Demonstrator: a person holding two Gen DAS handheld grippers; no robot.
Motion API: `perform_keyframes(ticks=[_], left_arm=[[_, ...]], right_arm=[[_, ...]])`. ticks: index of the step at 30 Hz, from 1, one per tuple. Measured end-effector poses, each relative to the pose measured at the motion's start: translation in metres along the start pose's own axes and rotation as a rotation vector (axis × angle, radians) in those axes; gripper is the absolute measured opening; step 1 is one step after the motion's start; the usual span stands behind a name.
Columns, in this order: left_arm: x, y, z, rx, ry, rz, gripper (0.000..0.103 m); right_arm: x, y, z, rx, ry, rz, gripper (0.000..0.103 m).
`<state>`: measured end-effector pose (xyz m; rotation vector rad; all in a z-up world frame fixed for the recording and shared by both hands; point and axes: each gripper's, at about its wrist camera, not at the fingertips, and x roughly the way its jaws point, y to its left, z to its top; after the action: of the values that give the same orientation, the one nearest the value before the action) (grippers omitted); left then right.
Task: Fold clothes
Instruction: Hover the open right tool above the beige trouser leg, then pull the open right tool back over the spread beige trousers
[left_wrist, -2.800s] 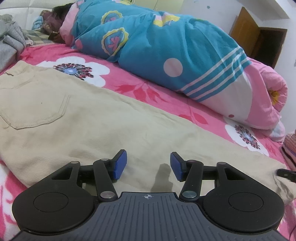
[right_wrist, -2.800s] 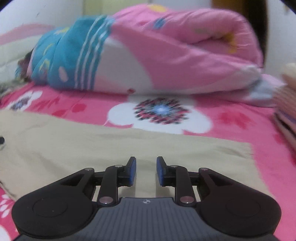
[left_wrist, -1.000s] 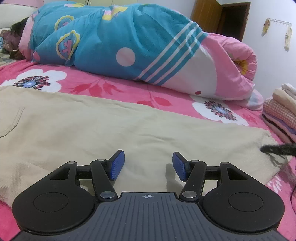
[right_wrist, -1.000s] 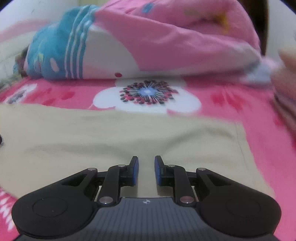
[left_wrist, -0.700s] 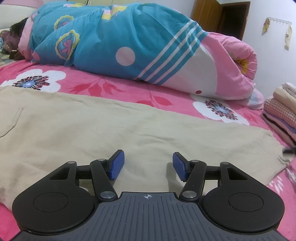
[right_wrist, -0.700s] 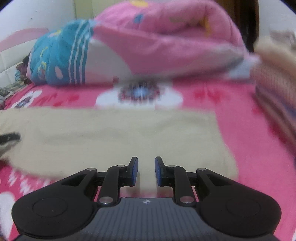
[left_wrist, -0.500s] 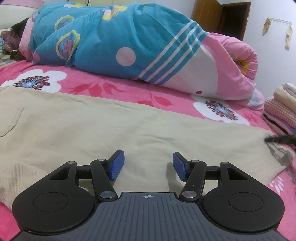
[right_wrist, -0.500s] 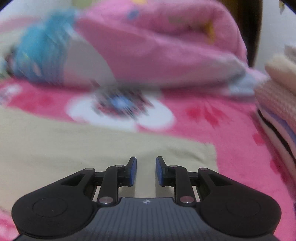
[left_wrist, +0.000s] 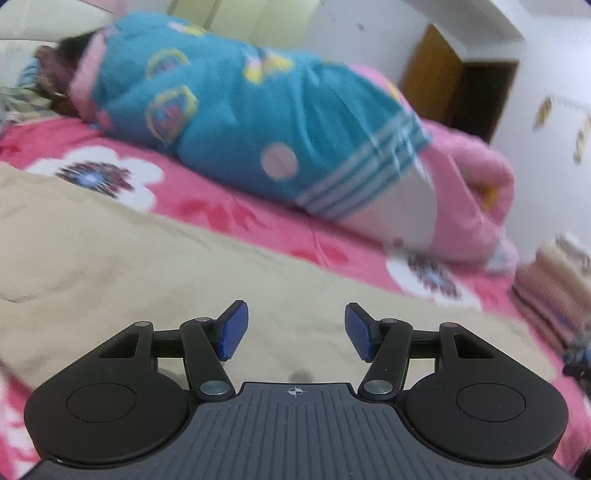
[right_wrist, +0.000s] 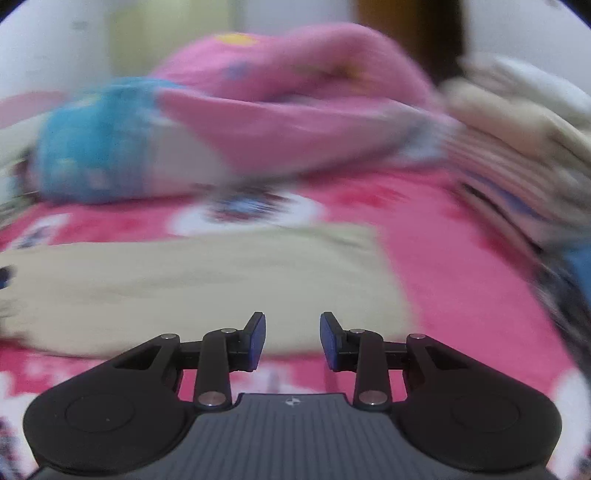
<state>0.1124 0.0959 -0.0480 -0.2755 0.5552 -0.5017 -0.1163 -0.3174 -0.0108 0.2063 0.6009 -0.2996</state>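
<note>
Beige trousers (left_wrist: 155, 258) lay spread nearly flat and full length across the near side of the pink flowered bedspread (left_wrist: 221, 214), with no cross fold made that I could see. Left gripper (left_wrist: 295, 334) hung over them, released and empty; right gripper (right_wrist: 292, 341), near the hem end, was opening on nothing. Folded clothes (right_wrist: 517, 155) sat stacked far right.

A bed covered in a pink floral sheet (left_wrist: 229, 218) fills the room, a rolled teal-and-pink quilt (left_wrist: 280, 122) lying across its far side. Beyond stand white walls (left_wrist: 546, 122), a brown wooden door (left_wrist: 428, 70) and pale yellow-green cupboard doors (left_wrist: 258, 22).
</note>
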Motion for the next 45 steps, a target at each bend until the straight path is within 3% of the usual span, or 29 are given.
perform_keyframes(ticks=[6, 8, 13, 18, 23, 30, 35, 37, 41, 45], left_arm=[[-0.047, 0.021, -0.016, -0.114, 0.013, -0.01, 0.058], [-0.06, 0.023, -0.027, -0.13, 0.03, -0.019, 0.058], [-0.083, 0.02, -0.055, -0.127, 0.06, -0.039, 0.058], [-0.085, 0.014, -0.069, -0.096, 0.023, 0.002, 0.057], [-0.076, 0.004, -0.058, -0.038, -0.041, 0.03, 0.056], [-0.042, -0.021, -0.043, 0.11, -0.056, 0.062, 0.054], [-0.015, -0.043, -0.059, 0.291, -0.041, 0.108, 0.053], [-0.007, -0.045, -0.072, 0.338, -0.016, 0.128, 0.054], [-0.008, -0.043, -0.083, 0.357, -0.02, 0.124, 0.056], [-0.006, -0.029, -0.079, 0.284, -0.008, 0.068, 0.057]], right_arm=[[0.019, 0.135, 0.015, -0.252, 0.023, 0.37, 0.034], [0.029, 0.176, 0.007, -0.339, 0.033, 0.434, 0.034], [0.045, 0.243, -0.018, -0.53, -0.004, 0.485, 0.034], [0.063, 0.257, -0.016, -0.473, -0.04, 0.468, 0.033], [0.092, 0.235, -0.034, -0.336, 0.08, 0.469, 0.032], [0.056, 0.21, -0.034, -0.258, 0.057, 0.44, 0.029], [0.046, 0.18, -0.011, -0.137, -0.041, 0.324, 0.029], [0.055, 0.172, -0.009, -0.103, -0.035, 0.282, 0.029], [0.082, 0.171, -0.025, -0.114, 0.068, 0.231, 0.03], [0.074, 0.182, -0.04, -0.203, 0.04, 0.183, 0.03]])
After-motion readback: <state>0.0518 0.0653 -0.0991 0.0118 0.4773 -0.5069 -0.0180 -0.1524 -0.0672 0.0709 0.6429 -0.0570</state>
